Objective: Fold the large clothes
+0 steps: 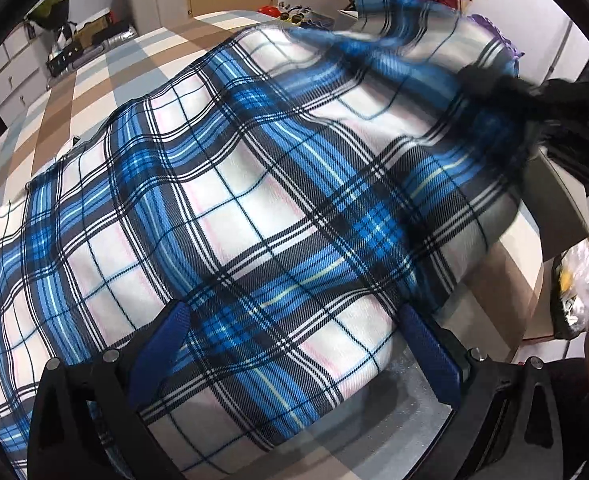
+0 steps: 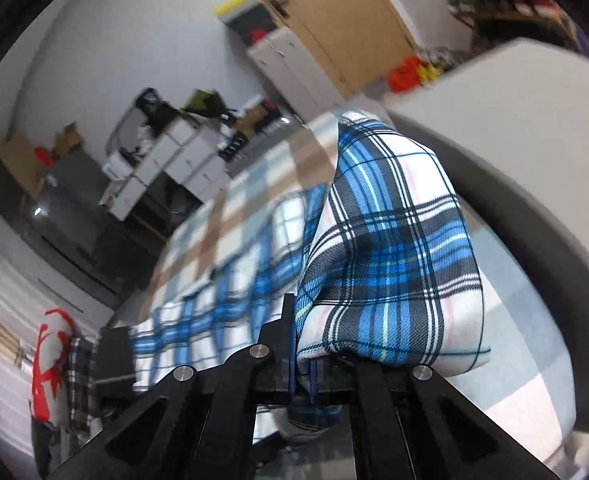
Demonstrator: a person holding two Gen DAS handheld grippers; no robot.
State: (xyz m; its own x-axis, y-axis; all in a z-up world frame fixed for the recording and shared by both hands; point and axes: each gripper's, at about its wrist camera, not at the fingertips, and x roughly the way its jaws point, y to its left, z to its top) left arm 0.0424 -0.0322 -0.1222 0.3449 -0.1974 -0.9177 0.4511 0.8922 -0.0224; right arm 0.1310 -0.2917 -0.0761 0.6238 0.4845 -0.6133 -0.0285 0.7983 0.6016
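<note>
Right tongs (image 2: 300, 344) pinch soft, ridged plaid cloth (image 2: 386, 248); left tongs (image 1: 294, 344) gape.

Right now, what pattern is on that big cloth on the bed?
A plaid of blue, black and white, with thin pink lines: the cloth shows best in the left wrist view.

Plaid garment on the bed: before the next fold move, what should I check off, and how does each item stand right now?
1. Right gripper shut on the plaid garment: ok.
2. Gripped fabric raised off the checkered bed cover: ok.
3. Left gripper open, pads clear of cloth: ok.
4. Left gripper over the garment's near edge: ok.
5. Garment lying flat: not ok, ripples show.
6. Single layer gripped: cannot tell.
</note>
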